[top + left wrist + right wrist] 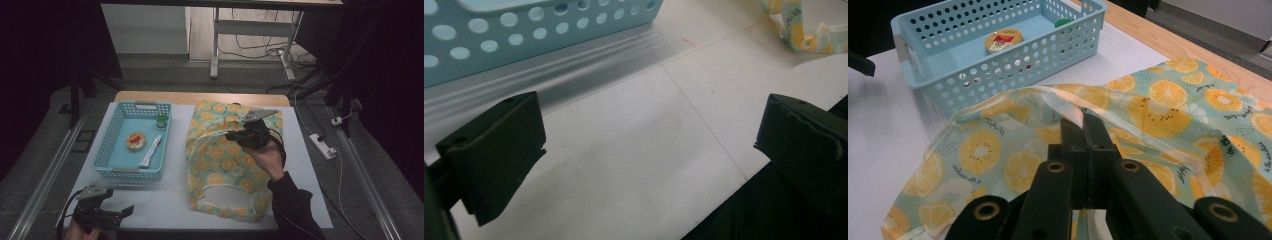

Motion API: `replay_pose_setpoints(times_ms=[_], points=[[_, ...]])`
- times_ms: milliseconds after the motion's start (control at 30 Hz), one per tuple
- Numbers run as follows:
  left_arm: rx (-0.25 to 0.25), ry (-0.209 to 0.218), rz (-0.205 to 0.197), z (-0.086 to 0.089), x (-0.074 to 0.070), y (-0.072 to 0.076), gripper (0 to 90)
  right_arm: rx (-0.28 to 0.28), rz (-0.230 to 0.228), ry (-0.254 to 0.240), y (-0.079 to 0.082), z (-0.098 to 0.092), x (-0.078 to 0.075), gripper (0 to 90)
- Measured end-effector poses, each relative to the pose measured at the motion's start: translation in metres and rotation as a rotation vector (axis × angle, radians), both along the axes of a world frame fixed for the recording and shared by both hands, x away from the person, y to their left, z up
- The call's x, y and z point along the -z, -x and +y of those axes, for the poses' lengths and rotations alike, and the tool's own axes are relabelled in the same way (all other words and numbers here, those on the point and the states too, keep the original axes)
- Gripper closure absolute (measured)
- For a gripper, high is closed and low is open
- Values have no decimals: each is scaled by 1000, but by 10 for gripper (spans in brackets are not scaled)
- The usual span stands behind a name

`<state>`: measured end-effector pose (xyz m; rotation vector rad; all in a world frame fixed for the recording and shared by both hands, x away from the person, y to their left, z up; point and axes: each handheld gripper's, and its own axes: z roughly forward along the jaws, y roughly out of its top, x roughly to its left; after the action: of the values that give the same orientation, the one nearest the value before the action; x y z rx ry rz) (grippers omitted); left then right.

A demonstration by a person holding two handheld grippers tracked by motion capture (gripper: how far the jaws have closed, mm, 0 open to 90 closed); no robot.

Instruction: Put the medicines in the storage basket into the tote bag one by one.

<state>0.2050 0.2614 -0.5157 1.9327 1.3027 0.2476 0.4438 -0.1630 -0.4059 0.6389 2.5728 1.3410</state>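
White covering lies over the table (165, 200), and a strip of bare wood shows along its far edge. Dark floor surrounds the table on both sides, with white desk legs (215, 45) and cables behind it.

Nearest, at the front left corner, the left gripper (112, 215) rests low over the white surface, held by a hand that enters from the bottom edge. Its jaws stand wide apart and hold nothing; in the left gripper view only bare white table lies between them. Open surface stretches from this gripper to the front wall of the blue basket (127, 172), and a free lane runs between the basket and the bag.

At the right, a fabric bag (220, 170) with an orange-slice print lies flat, its near edge close to the table front. A dark-sleeved forearm reaches over it, wrist bent, and the right gripper (235, 135) is at the bag's far part. Its jaws are closed on the pale handle (1068, 112), lifting the fabric a little.

Farther left, the basket holds a round tin (135, 141), a white tube (151, 151) and a small green-capped bottle (161, 120).
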Motion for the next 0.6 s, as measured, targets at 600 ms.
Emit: replay_pose_setpoints(times_ms=[600], points=[[29, 67, -21, 8, -10, -9, 0, -9, 5, 7, -1, 2, 4, 900]])
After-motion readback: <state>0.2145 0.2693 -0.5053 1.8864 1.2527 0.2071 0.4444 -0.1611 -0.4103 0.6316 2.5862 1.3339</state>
